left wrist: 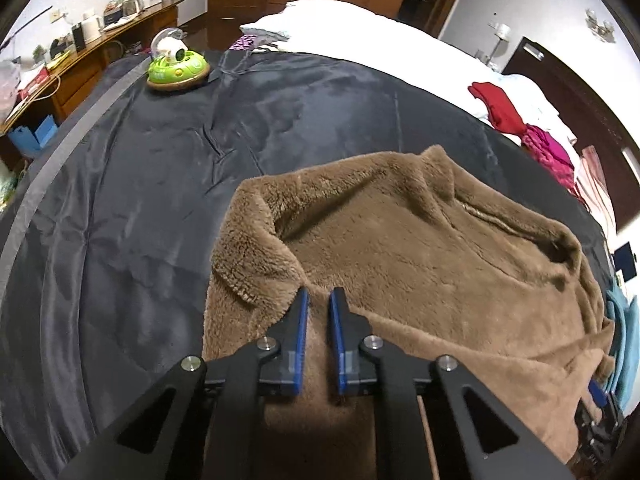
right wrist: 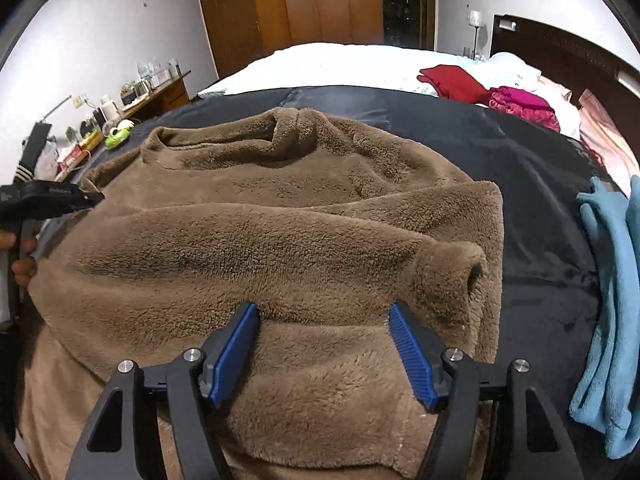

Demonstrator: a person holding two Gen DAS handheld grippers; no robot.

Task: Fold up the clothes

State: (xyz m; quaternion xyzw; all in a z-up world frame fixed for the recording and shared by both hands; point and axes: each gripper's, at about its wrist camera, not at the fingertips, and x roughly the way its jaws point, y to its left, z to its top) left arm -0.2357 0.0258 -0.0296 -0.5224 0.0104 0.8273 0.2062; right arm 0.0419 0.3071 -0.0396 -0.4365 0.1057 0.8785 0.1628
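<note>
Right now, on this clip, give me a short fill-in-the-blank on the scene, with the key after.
1. The fleece garment being folded is ____ in colour.
2. It lies on a dark ____.
3. The right gripper has its jaws ____.
4. The toy at the far corner is mostly ____.

Missing words: brown; bedspread; open; green

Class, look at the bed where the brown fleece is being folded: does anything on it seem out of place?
Yes: a green toy sits at the far corner of the dark bedspread, an odd thing among laundry. The brown fleece just lies rumpled, mid-fold.
</note>
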